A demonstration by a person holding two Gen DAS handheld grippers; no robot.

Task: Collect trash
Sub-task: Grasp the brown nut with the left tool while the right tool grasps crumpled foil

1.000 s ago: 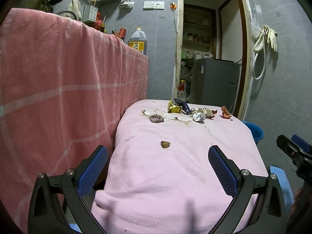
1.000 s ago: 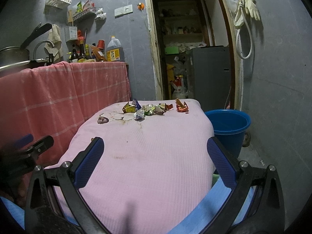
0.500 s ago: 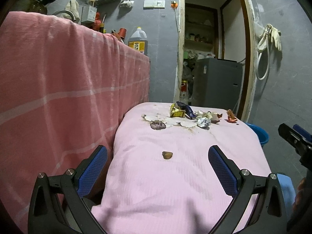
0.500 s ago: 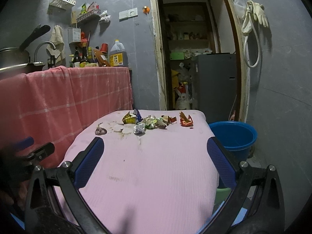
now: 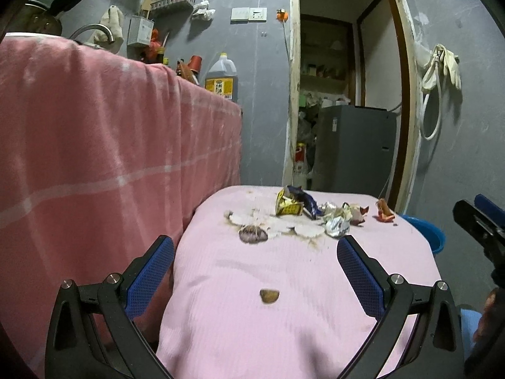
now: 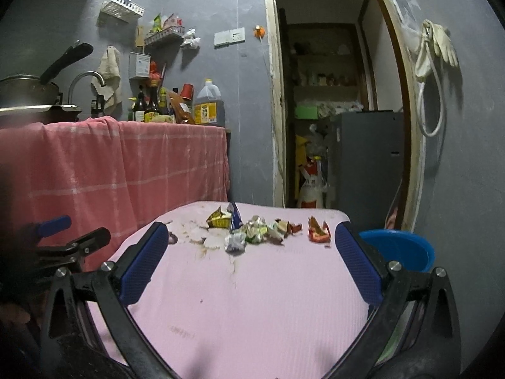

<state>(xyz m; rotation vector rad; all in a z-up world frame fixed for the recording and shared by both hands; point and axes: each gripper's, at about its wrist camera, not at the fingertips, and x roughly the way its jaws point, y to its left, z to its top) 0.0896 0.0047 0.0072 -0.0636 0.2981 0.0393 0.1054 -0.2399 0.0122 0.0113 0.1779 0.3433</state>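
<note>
- Since a second ago both grippers have come forward and lower over the table [image 5: 284,341]: the litter now sits larger and closer in each wrist view, and nothing on the pink cloth [image 6: 252,300] has shifted.
- The left gripper [image 5: 255,271] has its fingers spread wide and empty; the right gripper [image 6: 252,259] is the same, released and holding nothing.
- The trash lies in a row near the far edge of the table: a yellow wrapper [image 5: 288,206], a crumpled foil wrapper [image 5: 337,223], a red scrap [image 6: 318,231] at the right end, and a grey clump [image 5: 252,233] by some pale stained patches.
- One small brown piece [image 5: 270,295] sits alone, nearer the left gripper.
- A blue bucket [image 6: 397,249] stands on the floor just beyond the table's right corner, probably the bin.
- The step in hand looks like the approach; no piece has been collected yet.
- Next, one gripper needs to drop low, straddle a single piece and close; the flat scraps on soft cloth may snag the fabric.
</note>
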